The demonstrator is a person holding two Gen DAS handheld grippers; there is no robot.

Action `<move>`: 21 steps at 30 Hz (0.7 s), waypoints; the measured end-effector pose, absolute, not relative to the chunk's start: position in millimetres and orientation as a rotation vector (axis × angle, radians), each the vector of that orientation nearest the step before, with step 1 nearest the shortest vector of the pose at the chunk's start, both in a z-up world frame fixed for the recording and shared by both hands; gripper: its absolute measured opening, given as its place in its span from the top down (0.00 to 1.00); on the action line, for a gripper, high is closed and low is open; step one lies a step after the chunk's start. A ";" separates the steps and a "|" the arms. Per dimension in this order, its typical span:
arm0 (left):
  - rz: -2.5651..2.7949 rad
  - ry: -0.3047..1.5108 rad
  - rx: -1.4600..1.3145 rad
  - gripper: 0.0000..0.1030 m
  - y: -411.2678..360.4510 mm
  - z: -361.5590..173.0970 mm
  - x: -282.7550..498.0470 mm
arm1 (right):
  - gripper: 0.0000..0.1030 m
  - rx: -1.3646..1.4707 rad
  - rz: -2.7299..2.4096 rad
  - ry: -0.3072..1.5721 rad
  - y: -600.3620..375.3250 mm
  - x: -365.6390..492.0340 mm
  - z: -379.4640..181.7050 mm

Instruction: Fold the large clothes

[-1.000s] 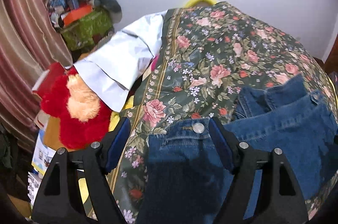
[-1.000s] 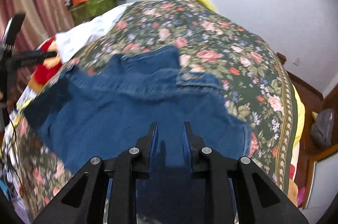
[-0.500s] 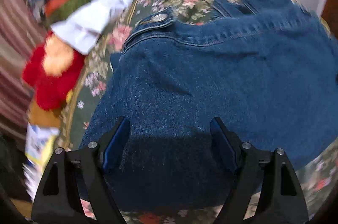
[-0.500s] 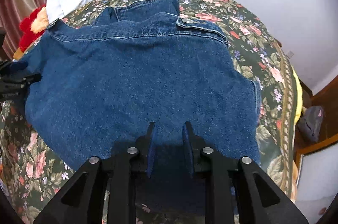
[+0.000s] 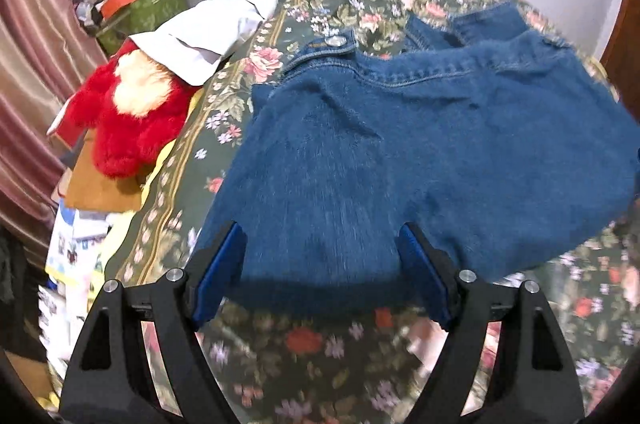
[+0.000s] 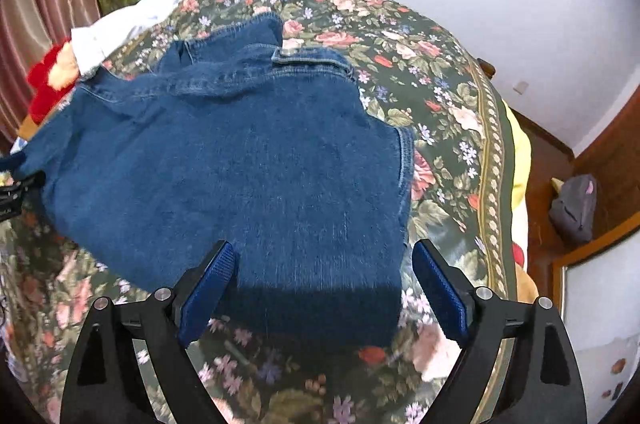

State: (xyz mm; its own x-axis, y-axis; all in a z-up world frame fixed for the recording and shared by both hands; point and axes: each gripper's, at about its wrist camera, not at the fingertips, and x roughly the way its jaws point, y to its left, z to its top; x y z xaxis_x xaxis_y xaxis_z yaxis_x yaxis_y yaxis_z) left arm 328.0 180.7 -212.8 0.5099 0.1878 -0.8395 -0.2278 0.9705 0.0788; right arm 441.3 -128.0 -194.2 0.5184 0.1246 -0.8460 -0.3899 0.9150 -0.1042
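Note:
A blue denim garment (image 5: 420, 151) lies folded over on a floral bedspread (image 5: 360, 356), its waistband with a metal button (image 5: 335, 41) at the far side. It also shows in the right wrist view (image 6: 248, 159). My left gripper (image 5: 320, 272) is open and empty, hovering over the garment's near left edge. My right gripper (image 6: 324, 288) is open and empty over the garment's near right edge. Part of the left gripper (image 6: 12, 191) shows at the left border of the right wrist view.
A red plush toy (image 5: 128, 119) and a white cloth (image 5: 208, 31) lie at the bed's left side. A green box with clutter (image 5: 140, 7) stands by the curtain. A grey bag (image 6: 574, 203) sits on the floor at the right. The white wall is behind the bed.
My right gripper has opened and let go of the denim. Both grippers have drawn back toward the near edge, and the denim now lies flat, folded over itself.

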 end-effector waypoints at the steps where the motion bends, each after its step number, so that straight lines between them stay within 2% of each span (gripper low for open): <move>1: 0.253 1.000 -0.072 0.22 181.1 -208.2 321.7 | 0.13 -0.292 0.319 0.975 -127.4 437.9 -190.7; 9: 0.183 1.032 -0.474 0.22 202.0 -210.1 289.5 | 0.10 -0.315 0.407 0.888 -88.0 416.5 -171.7; 16: 0.098 1.037 -0.742 0.22 199.0 -234.5 286.2 | 0.08 -0.475 0.418 0.967 -45.8 419.9 -225.8; 19: 0.061 1.031 -0.883 0.22 205.0 -251.1 293.3 | 0.00 -0.470 0.422 0.966 -46.2 420.6 -239.6; 21: 0.042 1.028 -0.958 0.22 210.7 -261.4 299.5 | 0.00 -0.449 0.444 0.979 -49.0 422.1 -242.2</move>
